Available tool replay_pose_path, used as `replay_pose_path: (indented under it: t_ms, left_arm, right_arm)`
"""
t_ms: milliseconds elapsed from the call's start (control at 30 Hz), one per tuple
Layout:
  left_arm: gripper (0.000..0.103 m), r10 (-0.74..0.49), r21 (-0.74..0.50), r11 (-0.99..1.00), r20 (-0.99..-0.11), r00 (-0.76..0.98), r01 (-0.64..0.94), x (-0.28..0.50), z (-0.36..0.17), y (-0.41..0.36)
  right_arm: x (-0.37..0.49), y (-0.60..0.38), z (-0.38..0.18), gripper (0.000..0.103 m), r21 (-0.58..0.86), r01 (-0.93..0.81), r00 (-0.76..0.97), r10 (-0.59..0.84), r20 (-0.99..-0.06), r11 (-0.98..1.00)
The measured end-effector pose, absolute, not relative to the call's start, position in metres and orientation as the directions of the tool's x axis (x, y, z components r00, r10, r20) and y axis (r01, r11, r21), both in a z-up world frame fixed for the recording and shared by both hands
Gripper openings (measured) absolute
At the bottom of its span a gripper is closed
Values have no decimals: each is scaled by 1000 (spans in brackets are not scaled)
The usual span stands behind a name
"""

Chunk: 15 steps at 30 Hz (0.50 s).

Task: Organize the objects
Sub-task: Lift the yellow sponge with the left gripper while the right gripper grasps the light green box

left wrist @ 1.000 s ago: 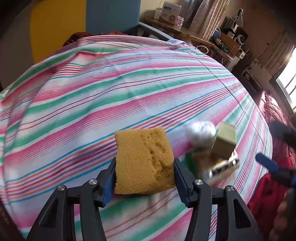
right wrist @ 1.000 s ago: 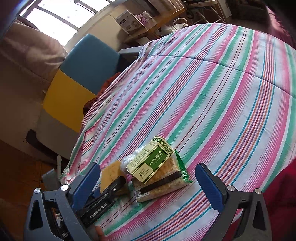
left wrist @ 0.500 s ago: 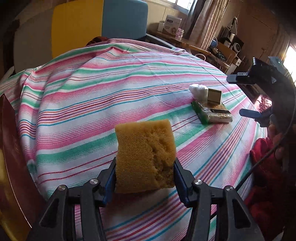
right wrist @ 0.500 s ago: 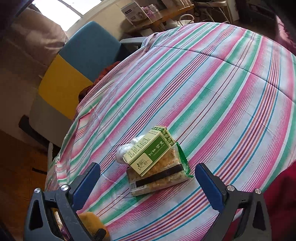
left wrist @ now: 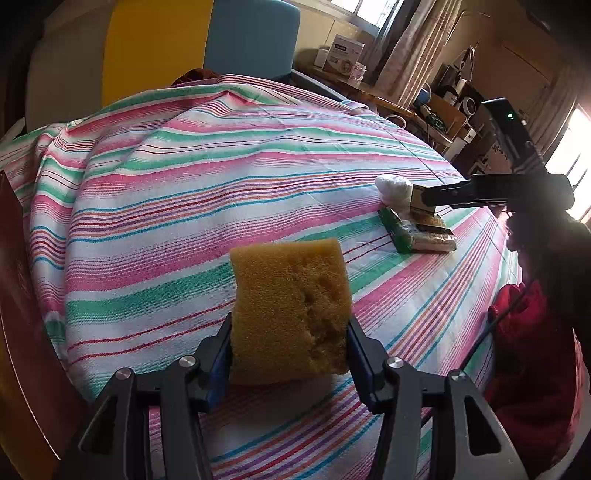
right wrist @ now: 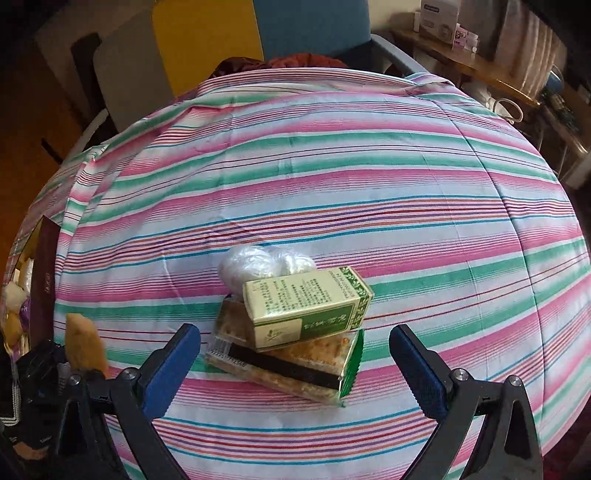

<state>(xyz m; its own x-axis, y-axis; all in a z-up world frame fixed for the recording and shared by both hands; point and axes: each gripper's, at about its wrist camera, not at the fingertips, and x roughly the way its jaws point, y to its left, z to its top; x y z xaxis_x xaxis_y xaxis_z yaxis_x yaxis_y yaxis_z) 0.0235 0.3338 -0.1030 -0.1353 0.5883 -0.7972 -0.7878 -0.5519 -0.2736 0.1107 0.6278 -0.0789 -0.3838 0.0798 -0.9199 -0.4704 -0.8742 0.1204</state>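
My left gripper (left wrist: 290, 350) is shut on a yellow sponge (left wrist: 290, 310) and holds it above the striped tablecloth (left wrist: 184, 184); the sponge also shows at the left in the right wrist view (right wrist: 85, 345). My right gripper (right wrist: 295, 363) is open and empty, its jaws either side of a pile. The pile is a green and cream box (right wrist: 306, 308) lying on a clear snack packet (right wrist: 284, 363), with a white plastic bag (right wrist: 258, 264) behind. The pile also shows in the left wrist view (left wrist: 415, 221).
A dark red box edge (right wrist: 42, 280) with small items beside it stands at the table's left edge. A blue and yellow chair (right wrist: 258, 33) is behind the table. A cluttered shelf (left wrist: 436, 103) is at the back right. Red cloth (left wrist: 532, 362) lies at the right.
The left gripper with the sponge has drawn back from the pile toward the table's left edge. The right gripper has swung round to face the pile, jaws still open.
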Motion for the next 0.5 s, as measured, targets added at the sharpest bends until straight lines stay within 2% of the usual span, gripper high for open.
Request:
replay_pose_path:
  t_ms: [267,300,333,500]
  left_arm:
    - [56,585,-273,-559,-799,-140,-783,23,-104,336]
    - [56,586,-274,-559,-799,-139,-783,23,-104,336]
    - [56,587,-277,-559,-798,-137,-782,23,-104,336]
    - [56,587,-274,-556,-798,-137,-785,23,-104,336]
  right_arm:
    - [89,639,-95,102,131,-428,-367,40,-929,-894]
    - [89,638,-95,85,134,-423,-368,35,-929,-896]
    - [89,635,-93,75,118,-421,-366,50,-929,-900]
    - [99,624,-72,75,88,-437,-401,106,-910,-895]
